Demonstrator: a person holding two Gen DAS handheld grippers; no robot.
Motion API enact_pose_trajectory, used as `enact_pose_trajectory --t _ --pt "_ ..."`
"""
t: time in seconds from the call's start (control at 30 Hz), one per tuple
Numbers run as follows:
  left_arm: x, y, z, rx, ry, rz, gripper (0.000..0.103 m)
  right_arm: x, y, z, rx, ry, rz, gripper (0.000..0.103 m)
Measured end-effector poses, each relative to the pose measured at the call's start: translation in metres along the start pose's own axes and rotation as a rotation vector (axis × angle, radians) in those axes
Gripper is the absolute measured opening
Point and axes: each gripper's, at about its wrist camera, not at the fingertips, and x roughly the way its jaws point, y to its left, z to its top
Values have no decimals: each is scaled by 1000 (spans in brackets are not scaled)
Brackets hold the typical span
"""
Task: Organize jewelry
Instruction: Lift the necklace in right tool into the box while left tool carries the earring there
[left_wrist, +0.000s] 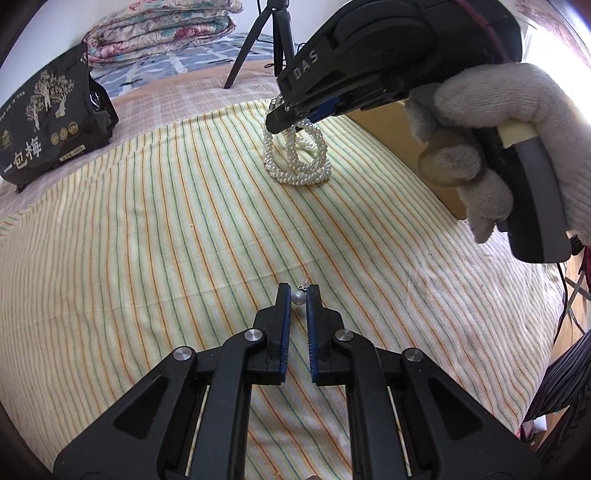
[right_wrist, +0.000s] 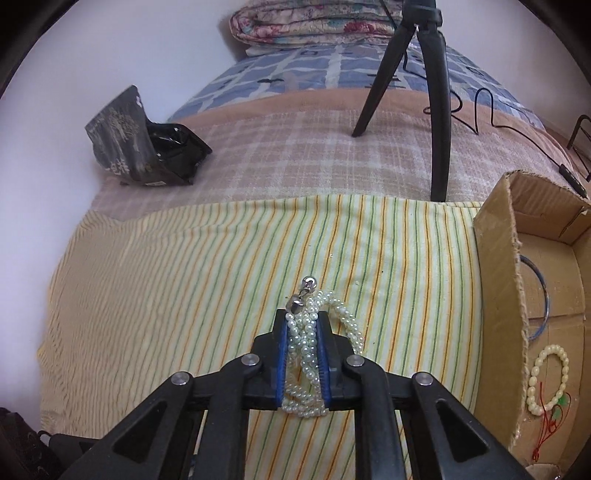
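Note:
My left gripper (left_wrist: 298, 294) is shut on a small pearl earring (left_wrist: 297, 297), held at the fingertips just above the striped cloth (left_wrist: 147, 236). My right gripper (right_wrist: 303, 325) is shut on a multi-strand pearl bracelet (right_wrist: 306, 354) with a silver clasp (right_wrist: 308, 283) sticking out past the tips. In the left wrist view the right gripper (left_wrist: 284, 118) lifts the pearl bracelet (left_wrist: 299, 158), whose lower loops touch the cloth. A cardboard box (right_wrist: 498, 280) stands to the right, holding a cream bead bracelet (right_wrist: 546, 380) and a blue bangle (right_wrist: 543, 291).
A black snack bag (left_wrist: 44, 125) lies at the far left on the bed. A black tripod (right_wrist: 424, 92) stands behind the cloth with a cable (right_wrist: 491, 110) trailing right. Folded quilts (right_wrist: 317, 18) lie by the wall.

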Motion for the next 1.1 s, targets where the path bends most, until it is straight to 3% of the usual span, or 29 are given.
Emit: enact_pose_trajectory --t 0.53,0.83,1.1 --pt "-55 -13 19 -38 -118 -3 6 -88 -6 3 -20 -134 32 12" --pt "-77 -42 39 -42 -183 -25 6 -140 -25 4 -21 -206 45 11" --pt "-78 -73 62 -33 -214 -33 6 -180 -53 4 -38 -260 -10 12"
